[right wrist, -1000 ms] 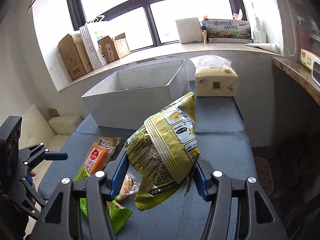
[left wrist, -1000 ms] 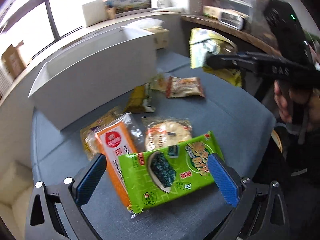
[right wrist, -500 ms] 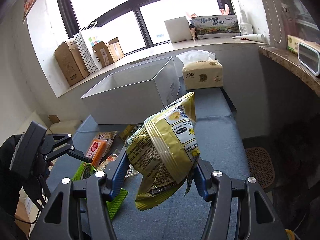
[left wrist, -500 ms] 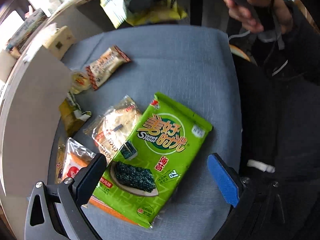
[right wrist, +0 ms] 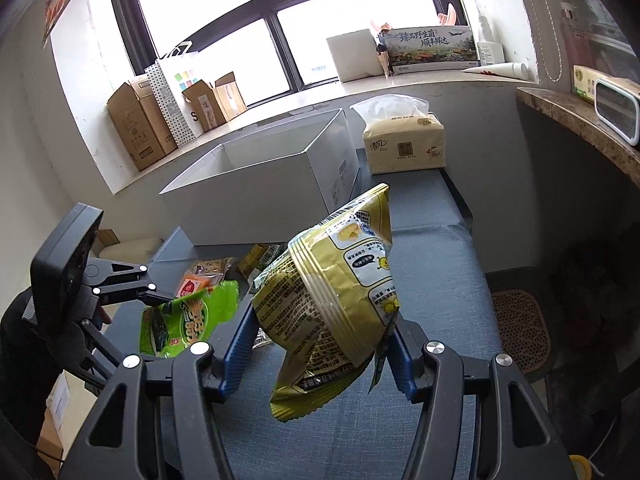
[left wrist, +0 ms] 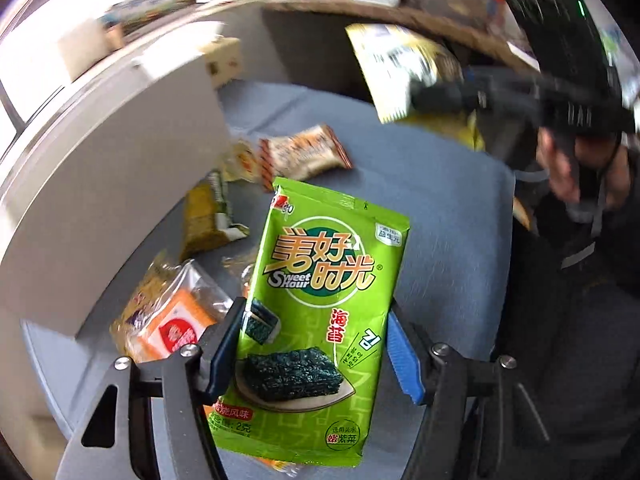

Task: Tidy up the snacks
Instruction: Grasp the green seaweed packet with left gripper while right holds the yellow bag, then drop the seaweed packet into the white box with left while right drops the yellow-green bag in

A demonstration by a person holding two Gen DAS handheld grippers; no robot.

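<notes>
My left gripper is shut on a green seaweed snack bag and holds it lifted above the blue cushion; it also shows in the right wrist view. My right gripper is shut on a yellow-gold snack bag, held in the air; that bag shows blurred in the left wrist view. A white open box stands behind the snacks. Loose snacks lie on the cushion: an orange packet, an olive packet and a brown-red packet.
A tissue pack stands right of the white box. Cardboard boxes and a printed carton sit on the window sill. A stone counter is at the right. The blue cushion spreads under both grippers.
My left gripper closed on the green seaweed bag and lifted it off the cushion. My right gripper still holds the yellow bag and has drifted slightly.
</notes>
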